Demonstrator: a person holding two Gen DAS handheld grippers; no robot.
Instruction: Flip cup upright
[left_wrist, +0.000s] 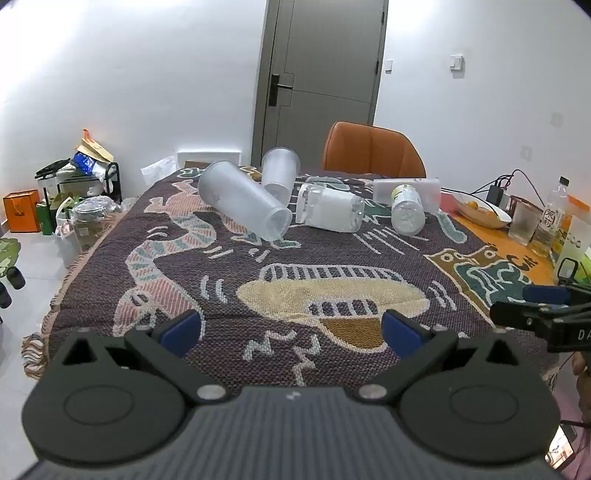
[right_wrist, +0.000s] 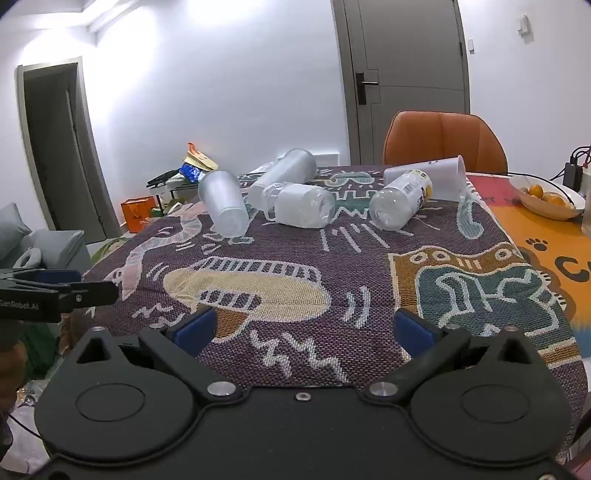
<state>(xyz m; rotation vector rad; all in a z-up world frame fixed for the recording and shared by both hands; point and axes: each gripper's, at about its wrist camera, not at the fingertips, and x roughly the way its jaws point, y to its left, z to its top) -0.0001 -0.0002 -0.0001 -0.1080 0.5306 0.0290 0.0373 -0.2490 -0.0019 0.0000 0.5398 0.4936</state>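
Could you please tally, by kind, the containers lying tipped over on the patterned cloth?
Frosted plastic cups: 2, the nearer and the farther
Clear handled mug: 1
Yellow-labelled bottle: 1
White measuring jug: 1
Total: 5

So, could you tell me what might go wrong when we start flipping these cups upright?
1. The nearest frosted cup lies tilted, touching a second frosted cup and close to the clear jar; lifting it may send a neighbour rolling.
2. The bottle lies on its side and looks free to roll if bumped.
3. The woven cloth looks soft and uneven, so a tall cup set upright might topple again.
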